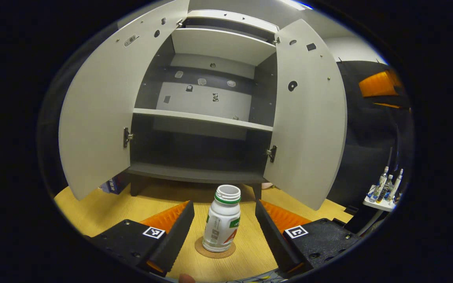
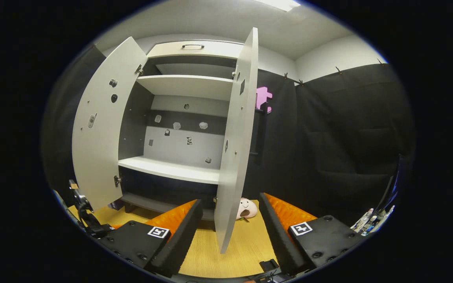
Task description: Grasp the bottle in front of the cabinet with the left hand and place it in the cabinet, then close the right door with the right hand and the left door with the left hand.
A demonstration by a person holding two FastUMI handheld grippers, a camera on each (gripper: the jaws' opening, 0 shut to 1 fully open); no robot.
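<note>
A white bottle (image 1: 222, 220) with a green band and no cap stands upright on a round cork coaster (image 1: 215, 250) on the wooden table, in front of the cabinet (image 1: 195, 177). My left gripper (image 1: 223, 232) is open, one finger on each side of the bottle with a gap to both. Both cabinet doors are open: the left door (image 1: 100, 118) and the right door (image 1: 309, 118). In the right gripper view my right gripper (image 2: 230, 232) is open, and the edge of the right door (image 2: 234, 149) hangs between its fingers, farther off. The shelves (image 2: 171, 169) hold nothing.
A small white stand (image 1: 380, 202) with several little bottles is at the far right. A pale soft toy (image 2: 246, 208) lies on the table behind the right door. Part of the other gripper (image 2: 87, 220) shows at the left edge of the right gripper view.
</note>
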